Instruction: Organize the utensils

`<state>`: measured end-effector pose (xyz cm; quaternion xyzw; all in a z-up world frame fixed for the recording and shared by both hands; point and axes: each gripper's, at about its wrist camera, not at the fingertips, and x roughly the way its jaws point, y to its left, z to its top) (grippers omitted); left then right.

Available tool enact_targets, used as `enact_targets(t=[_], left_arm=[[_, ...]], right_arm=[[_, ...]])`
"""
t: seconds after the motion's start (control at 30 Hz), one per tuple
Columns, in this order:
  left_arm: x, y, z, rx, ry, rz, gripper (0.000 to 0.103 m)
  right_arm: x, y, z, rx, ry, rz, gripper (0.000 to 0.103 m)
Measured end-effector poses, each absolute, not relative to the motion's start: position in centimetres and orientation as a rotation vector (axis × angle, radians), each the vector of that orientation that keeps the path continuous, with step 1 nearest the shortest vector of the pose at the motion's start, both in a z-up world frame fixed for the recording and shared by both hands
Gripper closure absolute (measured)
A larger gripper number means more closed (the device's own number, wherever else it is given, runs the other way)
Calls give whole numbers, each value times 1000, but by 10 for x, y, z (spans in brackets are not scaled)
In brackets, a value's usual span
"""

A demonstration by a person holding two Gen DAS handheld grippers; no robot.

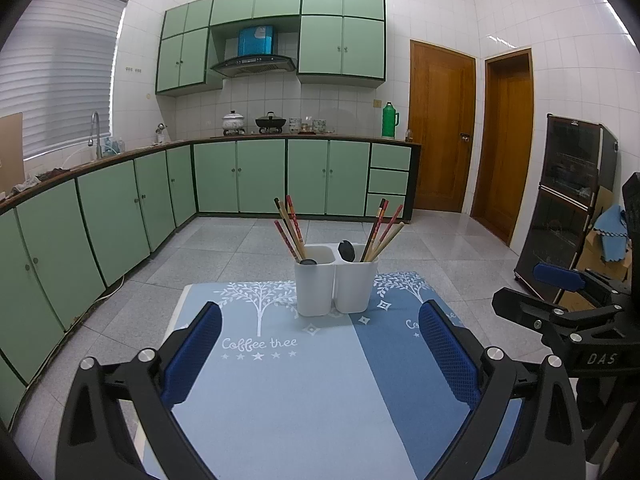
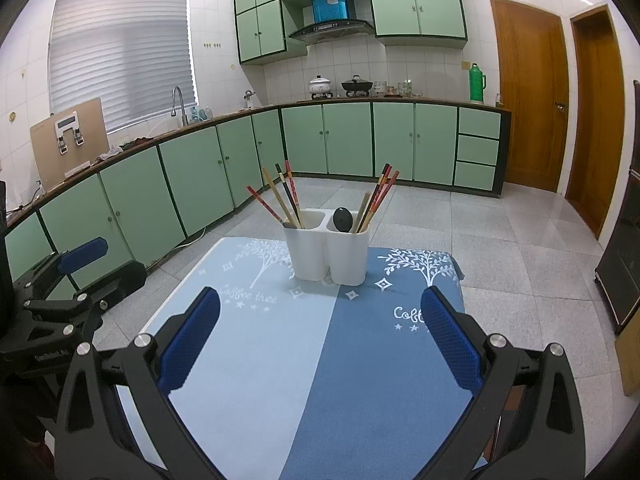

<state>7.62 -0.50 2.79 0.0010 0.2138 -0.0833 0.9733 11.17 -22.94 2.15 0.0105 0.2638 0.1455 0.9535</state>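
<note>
1. My left tool (image 1: 320,344) hangs low over the blue worktop (image 1: 304,400), its blue pads spread wide with nothing between them.
2. My right tool (image 2: 320,328) is beside it, likewise spread apart and empty.
3. The white two-compartment holder (image 1: 336,286) stands upright toward the far edge of the worktop, well apart from both tools.
4. Chopsticks (image 1: 289,230) lean in the left compartment; more chopsticks (image 1: 382,236) and a black spoon (image 1: 346,251) sit in the right.
</note>
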Motion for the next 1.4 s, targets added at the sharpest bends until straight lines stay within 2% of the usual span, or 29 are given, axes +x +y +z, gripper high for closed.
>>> enact_targets(t=[1.4], left_arm=[[81,-4,19,0,444,-170,6]], right_arm=[[116,-232,9,17,550,290,6]])
